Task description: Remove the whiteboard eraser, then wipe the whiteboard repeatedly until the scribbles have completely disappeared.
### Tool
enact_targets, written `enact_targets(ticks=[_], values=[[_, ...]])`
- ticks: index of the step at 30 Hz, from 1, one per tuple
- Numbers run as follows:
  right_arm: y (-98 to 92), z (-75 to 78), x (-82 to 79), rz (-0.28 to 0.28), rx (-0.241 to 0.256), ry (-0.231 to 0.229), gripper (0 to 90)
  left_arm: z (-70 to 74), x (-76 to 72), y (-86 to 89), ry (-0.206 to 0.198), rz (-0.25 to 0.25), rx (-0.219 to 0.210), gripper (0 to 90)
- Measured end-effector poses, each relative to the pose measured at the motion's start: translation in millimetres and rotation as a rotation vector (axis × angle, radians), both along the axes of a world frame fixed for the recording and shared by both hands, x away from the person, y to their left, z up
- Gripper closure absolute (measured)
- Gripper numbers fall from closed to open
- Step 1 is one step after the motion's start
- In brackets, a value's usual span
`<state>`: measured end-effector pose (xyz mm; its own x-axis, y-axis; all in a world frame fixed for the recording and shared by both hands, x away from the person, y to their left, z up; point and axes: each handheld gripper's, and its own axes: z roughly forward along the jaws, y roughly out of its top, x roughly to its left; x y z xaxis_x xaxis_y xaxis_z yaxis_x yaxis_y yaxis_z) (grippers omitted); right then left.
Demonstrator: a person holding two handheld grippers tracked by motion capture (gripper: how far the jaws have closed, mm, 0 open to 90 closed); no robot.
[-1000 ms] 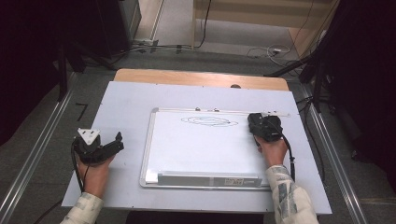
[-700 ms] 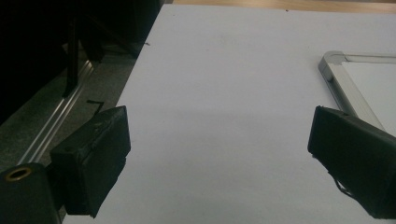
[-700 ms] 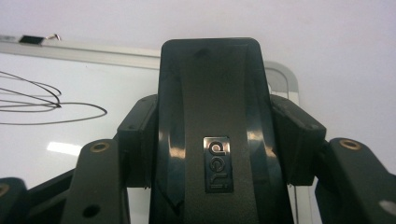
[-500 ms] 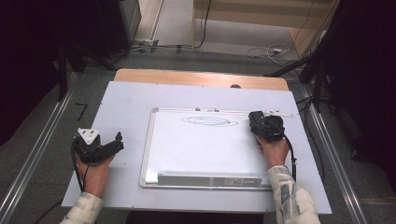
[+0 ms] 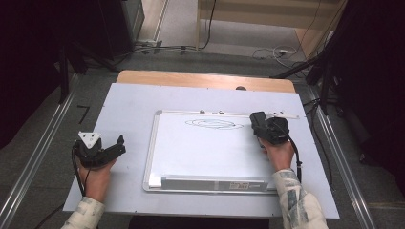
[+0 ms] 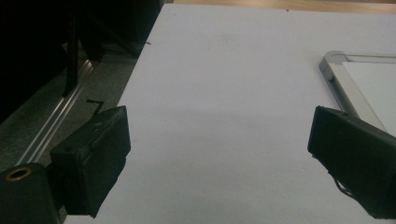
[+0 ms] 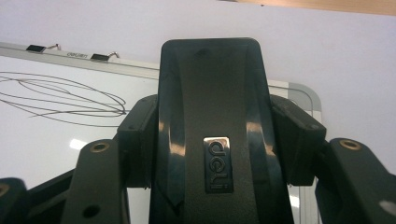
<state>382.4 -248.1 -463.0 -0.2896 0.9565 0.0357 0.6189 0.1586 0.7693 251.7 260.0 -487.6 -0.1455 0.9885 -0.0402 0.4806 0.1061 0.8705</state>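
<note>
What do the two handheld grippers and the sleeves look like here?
Both are black, blocky units. The left gripper carries a grey three-cornered plate on top; its jaws are thick, square-ended black pads. The right gripper has round brass-coloured fittings on its black arms. A black cable trails from it, and another from the left. Sleeves are light with a mottled pattern.

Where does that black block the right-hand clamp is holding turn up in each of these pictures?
High view: the black eraser sits in the right gripper, by the scribble at the whiteboard's top right.
Left gripper view: not in it.
Right gripper view: eraser centre, between the jaws.
Shared landmark: the whiteboard's metal frame.
</note>
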Motion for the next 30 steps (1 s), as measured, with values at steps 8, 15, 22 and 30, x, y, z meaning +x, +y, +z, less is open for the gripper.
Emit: enact_targets(ticks=[8, 15, 22, 30], values=[[5.2, -0.3, -1.1, 0.018, 0.0, 0.0, 38.5, -0.1, 0.0, -0.2, 0.004, -0.001, 0.002, 6.0], [7.5, 0.2, -1.7, 0.026, 0.004, 0.003, 38.5, -0.1, -0.1, -0.4, 0.004, -0.001, 0.004, 6.0], [12.9, 1.6, -2.6, 0.042, 0.004, 0.004, 38.5, -0.1, 0.0, -0.7, 0.004, -0.004, 0.003, 6.0], [28.4, 1.7, -1.0, 0.074, -0.001, 0.007, 38.4, 0.2, -0.2, -1.4, 0.003, -0.001, -0.002, 6.1]])
